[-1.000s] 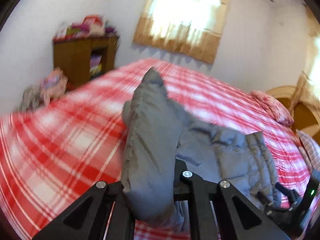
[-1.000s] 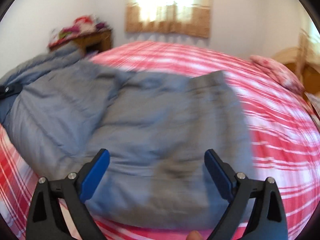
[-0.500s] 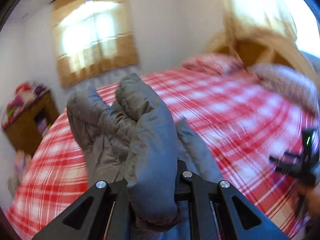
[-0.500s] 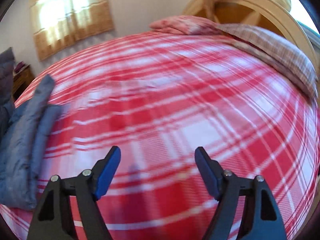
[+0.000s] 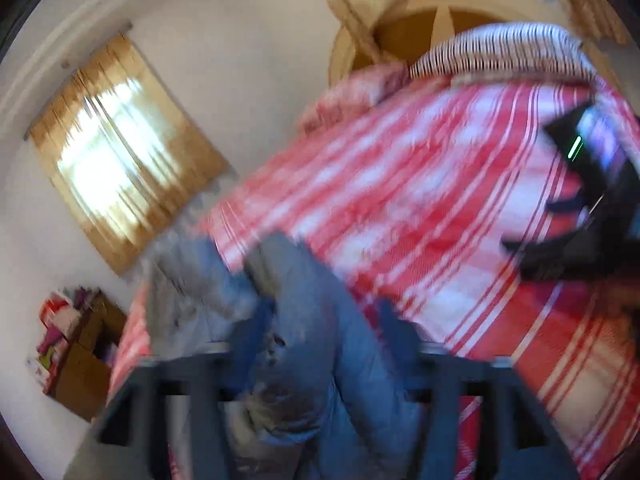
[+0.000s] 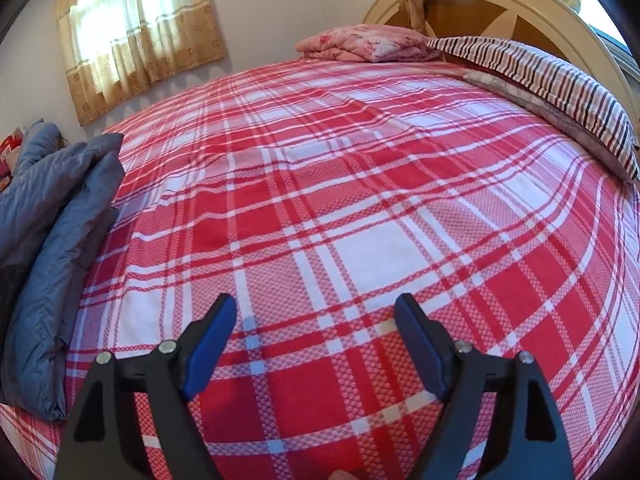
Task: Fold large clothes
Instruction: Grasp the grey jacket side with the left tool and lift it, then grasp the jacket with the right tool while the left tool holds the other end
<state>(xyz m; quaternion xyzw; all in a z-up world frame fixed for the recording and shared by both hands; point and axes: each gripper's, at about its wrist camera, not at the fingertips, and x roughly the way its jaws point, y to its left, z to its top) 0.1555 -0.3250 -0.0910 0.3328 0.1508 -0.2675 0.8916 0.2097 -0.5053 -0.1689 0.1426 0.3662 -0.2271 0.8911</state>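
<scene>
Red-and-white plaid covers the bed [image 6: 360, 208], which fills both views and serves as the landmark for everything else. At its far end stands a cream and brown arched headboard [image 6: 472, 4], and a curtained window [image 6: 136, 28] sits in the wall beyond the bed's far left corner. Against the headboard end lies a striped pillow [image 6: 560, 88], with a folded pink floral cloth [image 6: 368, 44] just beside it on the bed.

On the bed's left edge rests the grey-blue padded jacket [image 6: 52, 248], bunched in thick folds. In the left wrist view, which is heavily blurred and tilted, a fold of that jacket [image 5: 304, 320] rises between the fingers of the left gripper [image 5: 320, 340]; its jaws are opening, and the blur hides whether the pads are touching the fabric. A low wooden shelf with colourful things [image 5: 76, 352] stands on the floor off the bed's far left corner.

Over the bare plaid near the bed's near edge hangs the right gripper [image 6: 316, 336], released and widening, nothing between its blue pads [image 6: 210, 344]. It also appears as a dark blurred shape [image 5: 592, 208] over the bed's right side in the left wrist view.
</scene>
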